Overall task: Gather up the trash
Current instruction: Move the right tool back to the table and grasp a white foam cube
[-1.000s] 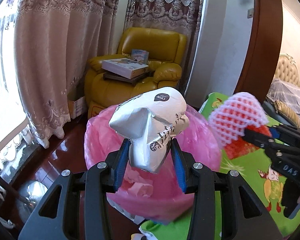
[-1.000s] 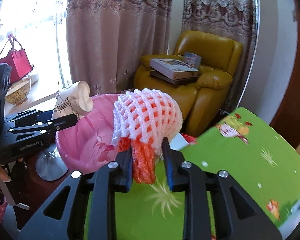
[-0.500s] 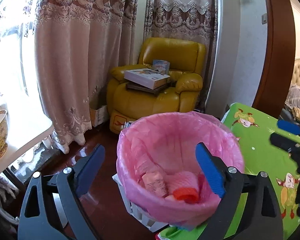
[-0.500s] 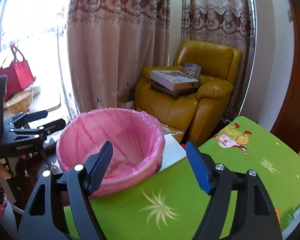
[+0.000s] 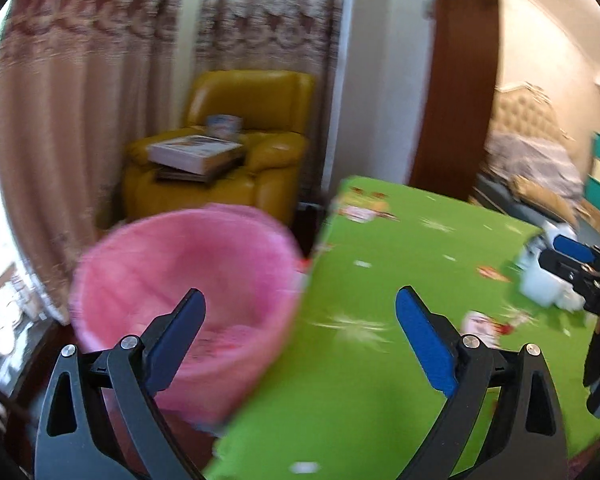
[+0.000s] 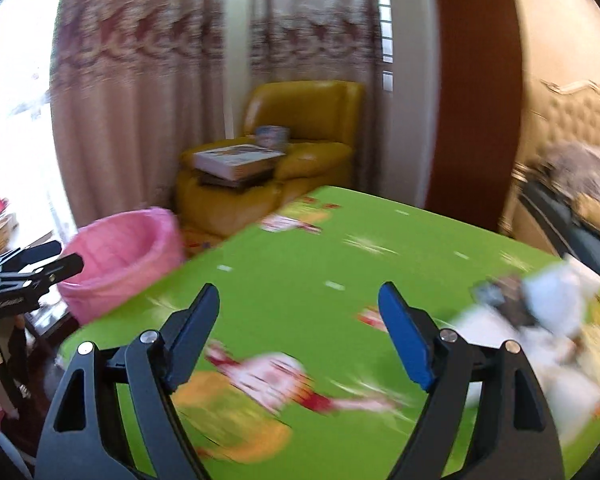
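Since a second ago we have dropped both pieces: our left tool [image 5: 300, 300] and right tool [image 6: 298, 296] have just been opening and hang released, nothing between them. The pink-lined bin [image 5: 188, 280] sits at nine o'clock off the green worktop [image 6: 300, 248]; blurred white trash [image 6: 540, 320] lies at three o'clock

Home living room: yellow armchair [image 5: 236, 152], lace curtains [image 5: 100, 92], bed headboard [image 5: 528, 116] (next room).

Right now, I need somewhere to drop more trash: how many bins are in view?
1: the pink-lined bin stands on the floor just off the green table, on the side towards the curtains, nearer than the yellow armchair. Others may be hidden outside these views.
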A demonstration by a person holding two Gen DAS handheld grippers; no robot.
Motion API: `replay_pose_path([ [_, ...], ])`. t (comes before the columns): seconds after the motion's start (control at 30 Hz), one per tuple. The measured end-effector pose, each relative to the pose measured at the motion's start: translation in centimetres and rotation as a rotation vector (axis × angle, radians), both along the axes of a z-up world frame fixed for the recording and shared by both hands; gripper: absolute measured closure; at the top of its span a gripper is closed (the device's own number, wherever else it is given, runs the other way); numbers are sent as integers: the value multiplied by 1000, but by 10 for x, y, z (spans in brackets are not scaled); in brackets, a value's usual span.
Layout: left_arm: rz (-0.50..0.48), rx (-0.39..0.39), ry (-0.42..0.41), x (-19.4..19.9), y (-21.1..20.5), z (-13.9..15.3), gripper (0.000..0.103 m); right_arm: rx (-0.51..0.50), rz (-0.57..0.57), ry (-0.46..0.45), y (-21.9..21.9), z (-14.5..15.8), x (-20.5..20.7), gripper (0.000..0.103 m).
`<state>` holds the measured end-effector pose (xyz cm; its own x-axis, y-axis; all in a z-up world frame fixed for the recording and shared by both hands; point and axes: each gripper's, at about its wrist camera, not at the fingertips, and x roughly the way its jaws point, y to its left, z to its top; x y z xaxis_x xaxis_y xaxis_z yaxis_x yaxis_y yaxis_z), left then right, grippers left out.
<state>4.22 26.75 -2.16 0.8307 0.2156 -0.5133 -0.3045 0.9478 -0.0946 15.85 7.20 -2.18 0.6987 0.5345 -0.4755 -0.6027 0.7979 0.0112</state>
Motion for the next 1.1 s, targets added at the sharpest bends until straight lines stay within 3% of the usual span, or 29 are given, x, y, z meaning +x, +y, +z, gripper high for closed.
replay_pose_path([
  [0.27,-276,5,88,45,-109,-21,13,-22,-212,28,-130,-23,1,24],
  [0.47,-393,37,89,68,-169,-25,13,-66,-374,82,-208,-49,7,24],
  [0.67,-446,28,96,81,-202,-31,13,-75,-419,144,-227,-61,27,24],
  [0.9,-436,18,117,84,-203,-32,13,-77,-443,219,-213,-66,60,25],
  [0.97,-434,9,125,86,-203,-32,13,-84,-448,231,-211,-68,64,46],
  [1.0,-435,8,129,89,-204,-32,13,-81,-442,230,-211,-68,64,51],
  [1.1,-446,4,139,97,-212,-33,13,-51,-431,205,-216,-64,51,52],
])
